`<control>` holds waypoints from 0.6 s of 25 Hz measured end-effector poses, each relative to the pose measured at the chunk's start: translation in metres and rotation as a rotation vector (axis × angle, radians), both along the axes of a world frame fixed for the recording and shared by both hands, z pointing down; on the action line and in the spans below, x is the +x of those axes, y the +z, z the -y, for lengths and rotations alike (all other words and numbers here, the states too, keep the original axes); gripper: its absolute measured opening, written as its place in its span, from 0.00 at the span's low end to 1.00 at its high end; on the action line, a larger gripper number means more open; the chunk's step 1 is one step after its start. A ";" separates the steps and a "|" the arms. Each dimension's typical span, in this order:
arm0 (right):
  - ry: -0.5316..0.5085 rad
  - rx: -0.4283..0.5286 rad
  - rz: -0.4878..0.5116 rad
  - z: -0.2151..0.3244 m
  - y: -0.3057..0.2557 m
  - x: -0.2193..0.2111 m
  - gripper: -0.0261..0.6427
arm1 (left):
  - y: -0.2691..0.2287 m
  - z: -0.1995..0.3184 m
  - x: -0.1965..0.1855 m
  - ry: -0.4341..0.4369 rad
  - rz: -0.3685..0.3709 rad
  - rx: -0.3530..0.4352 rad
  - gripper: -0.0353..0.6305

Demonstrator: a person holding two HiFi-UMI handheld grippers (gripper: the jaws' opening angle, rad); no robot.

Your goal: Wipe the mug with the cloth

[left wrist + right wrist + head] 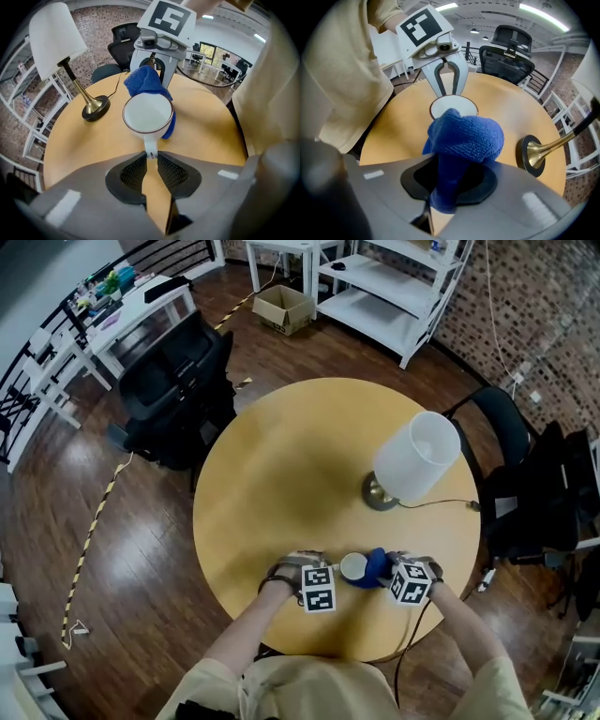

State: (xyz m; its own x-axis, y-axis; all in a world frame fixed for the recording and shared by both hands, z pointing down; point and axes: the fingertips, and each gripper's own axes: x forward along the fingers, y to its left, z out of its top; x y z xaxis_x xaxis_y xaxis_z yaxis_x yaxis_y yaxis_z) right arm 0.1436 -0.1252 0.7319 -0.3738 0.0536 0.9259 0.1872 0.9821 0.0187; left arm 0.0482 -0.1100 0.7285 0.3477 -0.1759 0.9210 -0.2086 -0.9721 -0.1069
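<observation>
A white mug (353, 566) stands upright near the front edge of the round wooden table (281, 484). My left gripper (151, 157) is shut on the mug's handle (150, 149), which sits pinched between the jaw tips. A blue cloth (466, 138) is bunched up in my right gripper (450, 187), which is shut on it. The cloth presses against the mug's far side (145, 82) and hangs over its rim. In the head view both grippers face each other, with the left gripper (336, 570) and the right gripper (389, 576) on either side of the mug.
A table lamp with a white shade (412, 460) and a brass base (380, 491) stands behind the mug, its cord running right. Black office chairs (178, 381) stand left of and right of the table. White shelves (384, 287) and a cardboard box (284, 307) are farther back.
</observation>
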 end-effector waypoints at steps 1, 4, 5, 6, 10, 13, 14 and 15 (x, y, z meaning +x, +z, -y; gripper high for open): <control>-0.007 -0.004 -0.003 0.001 0.001 0.000 0.16 | 0.000 0.002 -0.001 0.008 0.012 0.018 0.15; 0.008 -0.009 0.001 0.004 0.003 -0.002 0.16 | 0.001 0.004 -0.002 0.005 0.000 0.056 0.17; 0.021 -0.012 0.007 0.005 0.004 -0.002 0.16 | 0.001 0.003 -0.001 -0.005 -0.020 0.059 0.18; 0.035 -0.017 0.016 0.005 0.003 -0.002 0.16 | 0.001 0.002 0.000 -0.018 -0.043 0.059 0.19; 0.067 -0.030 0.037 0.005 0.003 -0.001 0.16 | -0.001 0.004 0.007 -0.077 -0.107 0.069 0.21; 0.063 -0.036 0.034 0.006 0.002 0.000 0.16 | -0.003 0.007 0.008 -0.094 -0.120 0.053 0.16; 0.060 -0.038 0.031 0.006 0.002 0.000 0.16 | -0.004 0.007 0.009 -0.086 -0.123 0.044 0.16; 0.055 -0.040 0.028 0.007 0.002 0.000 0.16 | -0.004 0.006 0.009 -0.070 -0.124 0.039 0.16</control>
